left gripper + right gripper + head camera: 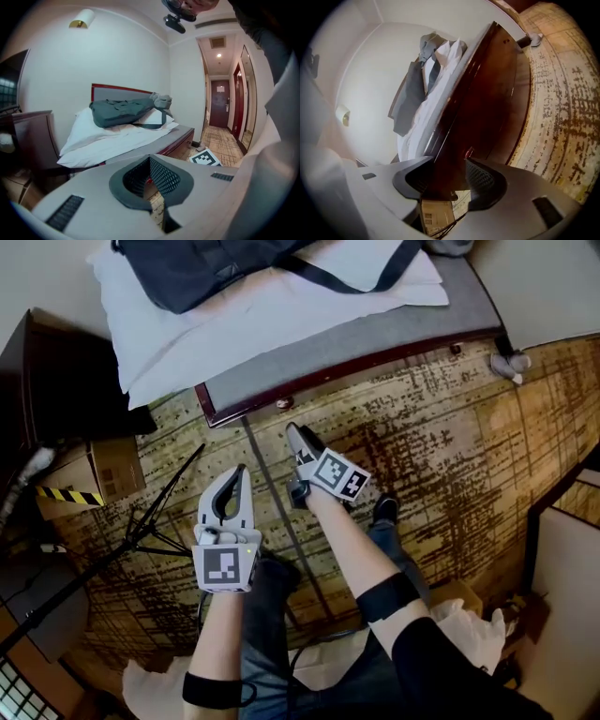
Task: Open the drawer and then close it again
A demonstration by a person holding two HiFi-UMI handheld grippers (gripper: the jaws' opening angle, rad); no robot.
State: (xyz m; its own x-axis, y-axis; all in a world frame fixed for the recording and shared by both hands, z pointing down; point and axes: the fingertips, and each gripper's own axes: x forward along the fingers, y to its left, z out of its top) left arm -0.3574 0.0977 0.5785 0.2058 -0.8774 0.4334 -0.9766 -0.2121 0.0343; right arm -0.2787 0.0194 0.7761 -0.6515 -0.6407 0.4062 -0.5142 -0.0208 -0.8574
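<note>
a: where's the drawer?
b: drawer [487, 93] is under the bed [394, 320], dark wood front looks flush w/ the frame, knob [284, 404] facing the carpet [450, 446].
a: right gripper?
b: right gripper [293, 435] has jaws wide apart, nothing held. tips just beside the knob, no contact afaict.
a: left gripper?
b: left gripper [240, 472] has jaws fully together, empty, over the carpet, apart from the drawer.

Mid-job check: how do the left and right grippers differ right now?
The left gripper has its jaws shut; the right gripper has them apart. The left sits upright; the right is rolled sideways. The right is nearer the drawer front. Both are empty.
</note>
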